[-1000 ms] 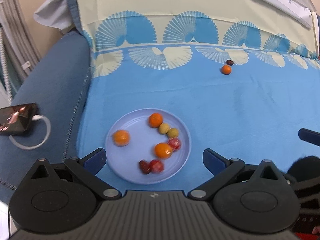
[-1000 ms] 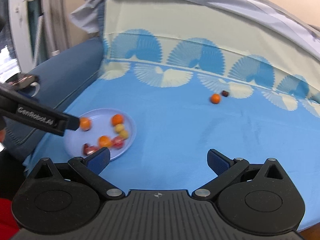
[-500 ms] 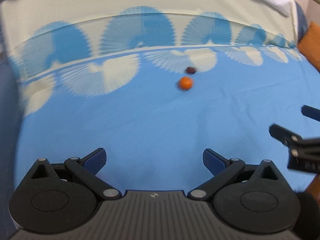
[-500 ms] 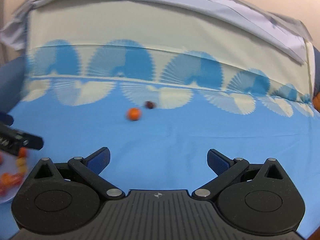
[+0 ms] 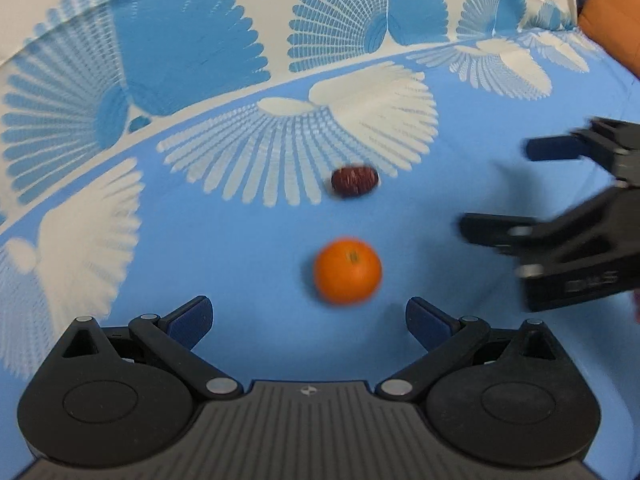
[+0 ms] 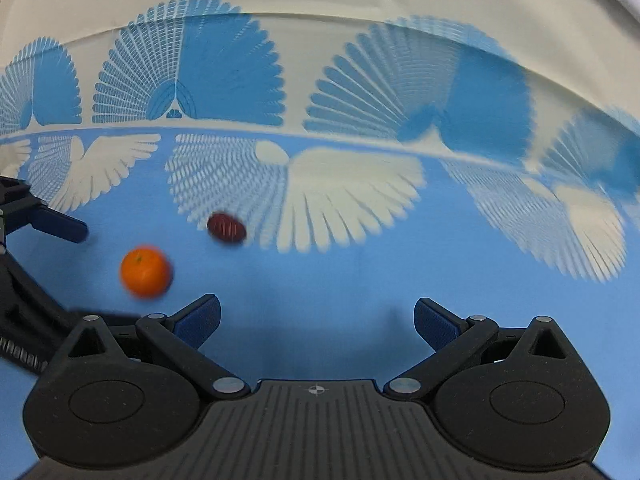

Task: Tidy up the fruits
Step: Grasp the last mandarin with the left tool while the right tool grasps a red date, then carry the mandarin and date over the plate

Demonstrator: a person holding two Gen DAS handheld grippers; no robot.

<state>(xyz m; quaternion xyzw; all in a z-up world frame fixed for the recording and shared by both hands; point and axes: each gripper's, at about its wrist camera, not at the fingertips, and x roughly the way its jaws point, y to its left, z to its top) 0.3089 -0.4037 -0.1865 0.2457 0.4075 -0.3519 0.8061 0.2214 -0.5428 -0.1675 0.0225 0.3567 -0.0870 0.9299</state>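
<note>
While both grippers (image 5: 308, 316) (image 6: 316, 316) gape empty, the dark red fruit (image 5: 354, 180) lies lengthwise left-to-right beyond the orange (image 5: 347, 271).

No wording can be read. The right gripper (image 5: 496, 188) carries a pale printed mark on its dark body, seen from the left wrist view, but blur leaves the letters beyond making out.

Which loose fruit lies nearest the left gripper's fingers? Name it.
The orange, round and bright, just ahead of the open left gripper. The dark red fruit lies farther back on the cloth.
</note>
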